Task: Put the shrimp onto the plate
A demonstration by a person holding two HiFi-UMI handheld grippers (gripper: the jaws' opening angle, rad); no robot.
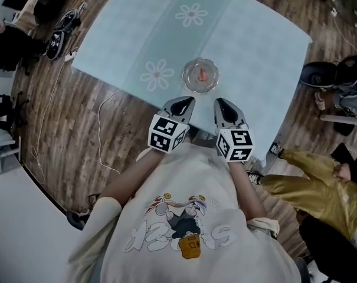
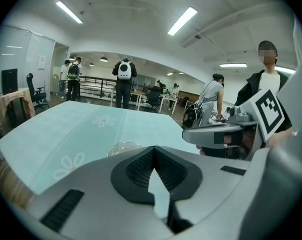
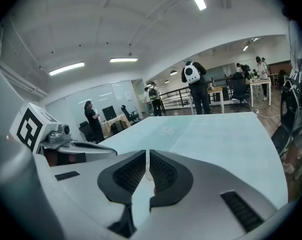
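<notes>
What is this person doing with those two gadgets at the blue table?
A person stands at a light blue table with a hand-held gripper in each hand. The left gripper and the right gripper are both closed and empty, held side by side near the table's edge. Just beyond them a small orange shrimp lies on a clear glass plate, so nothing is being handled right now.

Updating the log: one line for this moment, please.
shrimp: on plate; left claw: shut, empty; right claw: shut, empty; both short of plate
</notes>
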